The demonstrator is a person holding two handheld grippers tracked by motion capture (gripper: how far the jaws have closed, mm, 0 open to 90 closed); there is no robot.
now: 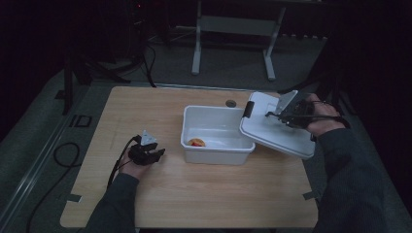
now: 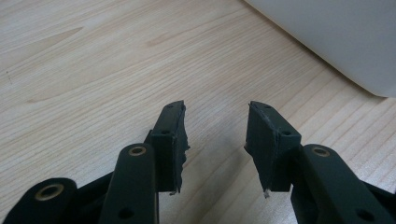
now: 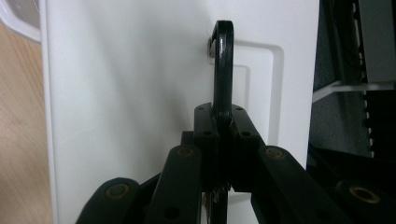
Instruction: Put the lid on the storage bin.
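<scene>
A white plastic bin [image 1: 217, 154] stands open at the middle of the wooden table [image 1: 194, 199], and a small red and yellow object [image 1: 197, 142] lies on its floor. The white lid [image 1: 272, 133] hangs tilted over the bin's right rim. My right gripper [image 1: 278, 115] is shut on the lid's black handle [image 3: 223, 65], its jaws [image 3: 222, 116] pinching the bar from both sides. A black latch [image 1: 248, 108] sits on the lid's left edge. Left of the bin, my left gripper [image 1: 158, 154] rests low over the table. Its jaws [image 2: 215, 135] are open with bare wood between them, and the bin's wall [image 2: 341, 37] is ahead to the right.
A small grey round cap [image 1: 231, 103] is set into the table behind the bin. Beyond the far edge stands a grey metal frame [image 1: 233, 29] on the floor. Cables [image 1: 63, 155] lie on the floor to the left. Tape marks the table's front corners.
</scene>
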